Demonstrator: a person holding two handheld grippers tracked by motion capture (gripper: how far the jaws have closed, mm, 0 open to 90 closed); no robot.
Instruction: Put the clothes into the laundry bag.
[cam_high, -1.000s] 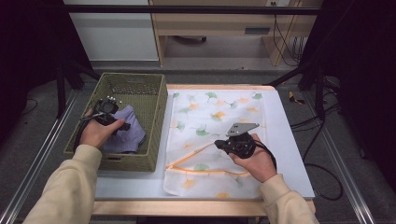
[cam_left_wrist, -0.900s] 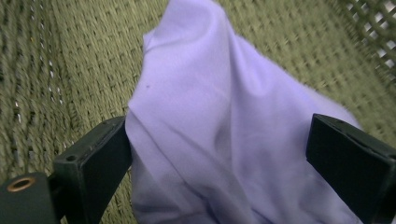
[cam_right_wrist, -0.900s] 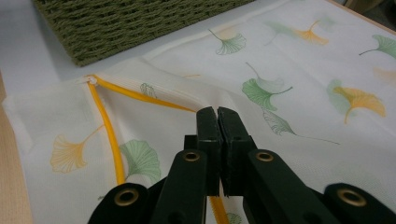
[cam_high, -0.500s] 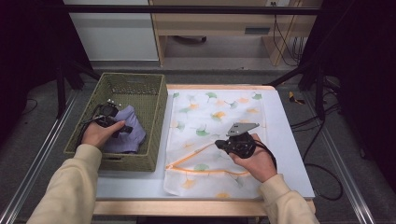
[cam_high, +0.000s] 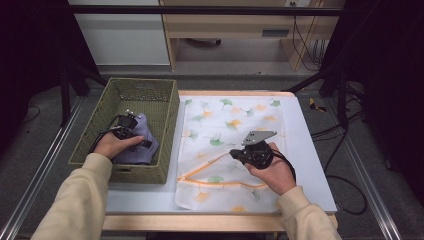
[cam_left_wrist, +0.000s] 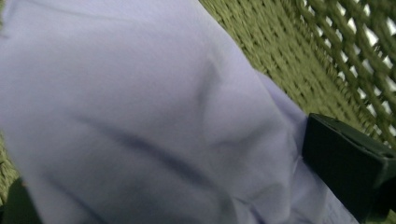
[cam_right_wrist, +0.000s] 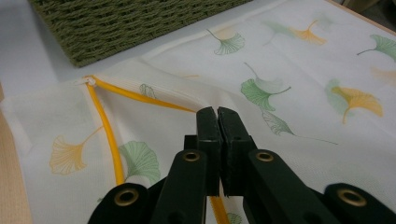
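While both tongs work | one lilac cloth (cam_high: 135, 145) in one green woven basket (cam_high: 150, 92), bench's left edge | left tongs (cam_high: 131, 131) on it, grip unclear | right tongs (cam_right_wrist: 217, 113) clenched over one ginkgo-print white mesh bag (cam_high: 235, 120), bench middle | white bench (cam_high: 305, 150), dim room

From my left gripper (cam_left_wrist: 348, 179) view the lilac cloth (cam_left_wrist: 140, 116) is blurred and cut off at twelve and nine o'clock, hiding one jaw. I can't tell whether it grips.
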